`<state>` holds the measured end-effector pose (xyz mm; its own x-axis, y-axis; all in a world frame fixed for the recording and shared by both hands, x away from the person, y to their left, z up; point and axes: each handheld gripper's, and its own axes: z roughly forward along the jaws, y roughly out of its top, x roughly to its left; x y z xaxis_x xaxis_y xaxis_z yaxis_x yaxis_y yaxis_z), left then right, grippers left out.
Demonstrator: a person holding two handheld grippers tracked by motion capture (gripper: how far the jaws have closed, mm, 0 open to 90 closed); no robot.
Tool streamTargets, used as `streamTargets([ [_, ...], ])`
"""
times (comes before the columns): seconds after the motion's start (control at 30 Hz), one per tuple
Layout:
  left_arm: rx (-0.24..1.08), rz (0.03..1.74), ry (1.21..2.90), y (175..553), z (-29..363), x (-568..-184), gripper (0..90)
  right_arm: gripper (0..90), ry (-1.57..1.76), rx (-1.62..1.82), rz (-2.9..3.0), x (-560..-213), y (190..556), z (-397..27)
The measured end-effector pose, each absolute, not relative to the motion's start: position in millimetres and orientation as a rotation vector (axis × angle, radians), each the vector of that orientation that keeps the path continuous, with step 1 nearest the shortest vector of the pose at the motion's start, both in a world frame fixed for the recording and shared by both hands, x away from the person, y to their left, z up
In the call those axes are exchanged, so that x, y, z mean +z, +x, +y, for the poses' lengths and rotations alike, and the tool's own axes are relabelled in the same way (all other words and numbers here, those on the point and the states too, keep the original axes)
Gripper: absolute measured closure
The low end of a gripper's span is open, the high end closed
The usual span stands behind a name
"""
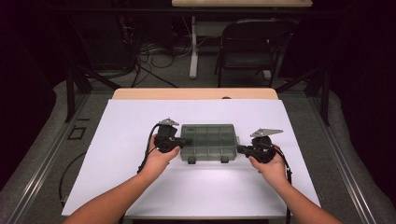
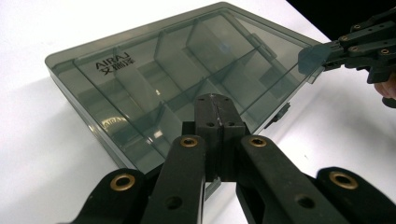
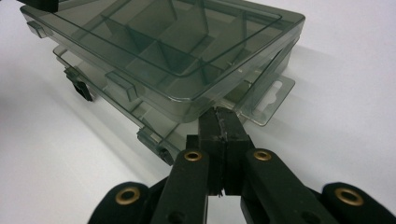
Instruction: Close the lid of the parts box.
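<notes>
White paper covers the wooden table [image 1: 140, 93], with a dark room, a folding chair [image 1: 247, 44] and floor cables beyond it. Starting at the tools: the left gripper [image 2: 215, 105] has its black jaws clenched together, tips resting over the left end of the lid, nothing visibly between them. The right gripper [image 3: 223, 122] is likewise clenched, its tips at the near right corner of the box, just beside the clear hang tab [image 3: 270, 100]; whether it pinches the lid's rim I cannot tell. Between them, mid-table, lies the smoky translucent plastic compartment box [image 1: 208, 141], lid down, two latches [image 1: 208, 160] on its near edge.

The step looks like steadying the box to open it. Done well, the left gripper presses straight down to hold the base still while the right works upward at the rim, slowly, so the light box neither slides nor tips.
</notes>
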<state>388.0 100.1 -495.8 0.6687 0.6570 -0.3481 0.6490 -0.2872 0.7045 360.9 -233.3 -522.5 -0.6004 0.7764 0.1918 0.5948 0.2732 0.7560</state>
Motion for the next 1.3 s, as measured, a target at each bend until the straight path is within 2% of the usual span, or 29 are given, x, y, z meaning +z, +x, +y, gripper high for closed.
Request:
streamTargets([
  [0.67,-0.005,1.016,1.996,384.4,100.4,-512.1,90.0,88.3,1.272,1.19,2.358,-532.1,354.2,-231.8],
  [1.0,-0.004,1.02,2.016,383.1,99.1,-517.8,90.0,82.9,1.285,1.156,2.343,-537.8,355.6,-237.4],
  [1.3,0.003,1.018,2.026,381.7,99.7,-524.1,90.0,82.6,1.312,1.187,2.298,-532.0,355.2,-242.4],
])
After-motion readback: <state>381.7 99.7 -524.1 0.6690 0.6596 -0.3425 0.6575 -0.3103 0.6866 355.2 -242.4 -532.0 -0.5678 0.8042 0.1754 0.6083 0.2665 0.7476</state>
